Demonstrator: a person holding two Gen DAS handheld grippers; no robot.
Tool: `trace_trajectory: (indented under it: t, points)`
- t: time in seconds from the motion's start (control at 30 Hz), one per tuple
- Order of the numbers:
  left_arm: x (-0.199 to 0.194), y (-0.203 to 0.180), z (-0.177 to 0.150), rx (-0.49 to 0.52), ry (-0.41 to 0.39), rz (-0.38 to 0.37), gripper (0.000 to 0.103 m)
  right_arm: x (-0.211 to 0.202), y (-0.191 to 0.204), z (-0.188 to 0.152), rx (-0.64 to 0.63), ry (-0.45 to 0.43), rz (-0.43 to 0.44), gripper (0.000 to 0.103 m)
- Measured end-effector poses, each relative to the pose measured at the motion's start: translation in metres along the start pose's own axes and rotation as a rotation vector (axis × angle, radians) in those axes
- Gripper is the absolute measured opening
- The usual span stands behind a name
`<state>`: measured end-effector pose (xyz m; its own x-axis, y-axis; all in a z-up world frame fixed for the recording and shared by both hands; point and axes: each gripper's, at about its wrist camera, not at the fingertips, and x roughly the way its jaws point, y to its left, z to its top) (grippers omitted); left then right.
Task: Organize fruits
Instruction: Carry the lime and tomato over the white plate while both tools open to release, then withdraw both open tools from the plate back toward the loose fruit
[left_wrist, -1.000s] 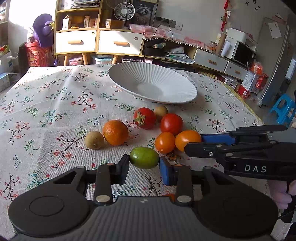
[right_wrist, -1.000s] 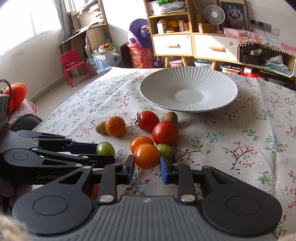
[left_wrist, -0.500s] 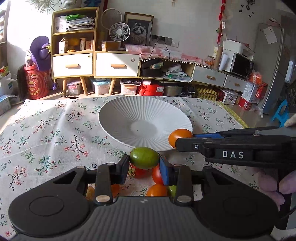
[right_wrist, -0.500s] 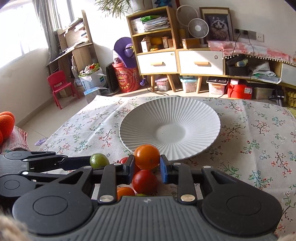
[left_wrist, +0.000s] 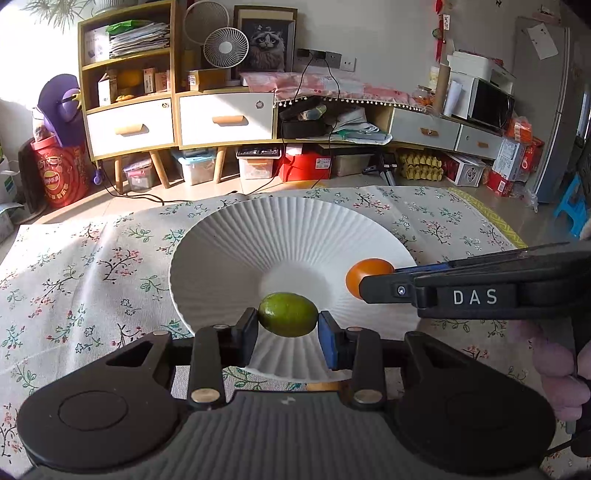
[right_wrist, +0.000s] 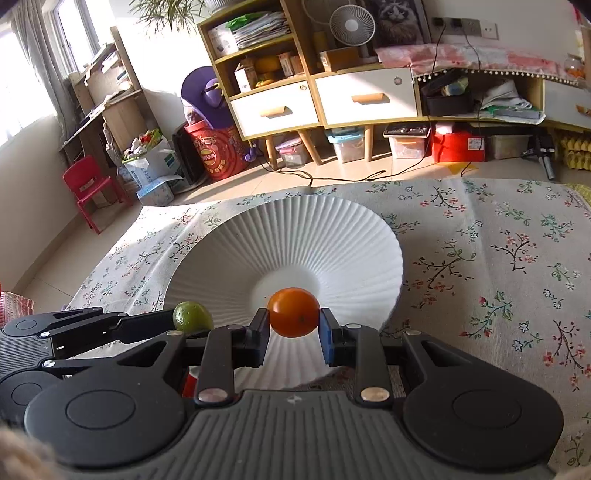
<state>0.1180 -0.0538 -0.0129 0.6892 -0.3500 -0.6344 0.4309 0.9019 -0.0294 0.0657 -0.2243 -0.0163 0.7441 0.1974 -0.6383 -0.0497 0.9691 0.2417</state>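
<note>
My left gripper (left_wrist: 288, 328) is shut on a green lime (left_wrist: 287, 314) and holds it above the near part of the white ribbed plate (left_wrist: 236, 243). My right gripper (right_wrist: 293, 334) is shut on an orange tomato (right_wrist: 293, 312) and holds it above the same plate (right_wrist: 332, 236). In the left wrist view the right gripper (left_wrist: 369, 286) comes in from the right with the orange tomato (left_wrist: 365, 271) over the plate's right side. In the right wrist view the left gripper's lime (right_wrist: 192, 317) shows at the plate's left edge. The plate holds no fruit.
The plate sits on a table with a floral cloth (left_wrist: 74, 280). A bit of red fruit (right_wrist: 189, 384) shows beneath the right gripper. Beyond the far table edge are a shelf unit with drawers (left_wrist: 177, 118), storage boxes and a red bucket (left_wrist: 61, 177).
Both grippers lifted their fruits off the cloth and carried them forward over the plate. The other fruits have dropped out of view behind the grippers.
</note>
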Motion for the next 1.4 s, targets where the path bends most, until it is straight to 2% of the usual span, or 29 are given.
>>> trace_trajectory:
  t: [0.27,0.6,0.7,0.73,0.83,0.9,1.07,1.4]
  points:
    - [0.016,0.006,0.003,0.024,0.028,0.031,0.038,0.012,-0.002,0.003,-0.007,0.021,-0.003,0.025]
    - [0.018,0.004,0.008,0.041,0.034,0.021,0.039,0.014,-0.001,0.006,-0.007,0.040,0.010,0.026]
    - [0.015,0.005,0.008,0.035,0.031,0.019,0.041,0.012,-0.003,0.008,-0.001,0.040,0.019,0.029]
    - [0.014,0.006,0.009,0.033,0.031,0.020,0.045,0.011,-0.003,0.010,-0.004,0.034,0.016,0.029]
    - [0.010,0.008,0.011,0.018,0.033,0.020,0.055,0.005,-0.003,0.011,0.001,0.024,0.016,0.041]
    - [0.005,0.009,0.010,0.009,0.030,0.020,0.060,0.001,-0.003,0.012,0.005,0.015,0.013,0.052]
    - [-0.011,0.009,0.009,0.017,0.010,0.032,0.078,-0.011,-0.001,0.012,0.008,-0.008,-0.001,0.067]
    - [-0.046,0.014,0.000,-0.014,0.013,0.014,0.092,-0.034,0.013,0.008,-0.024,-0.032,0.003,0.087]
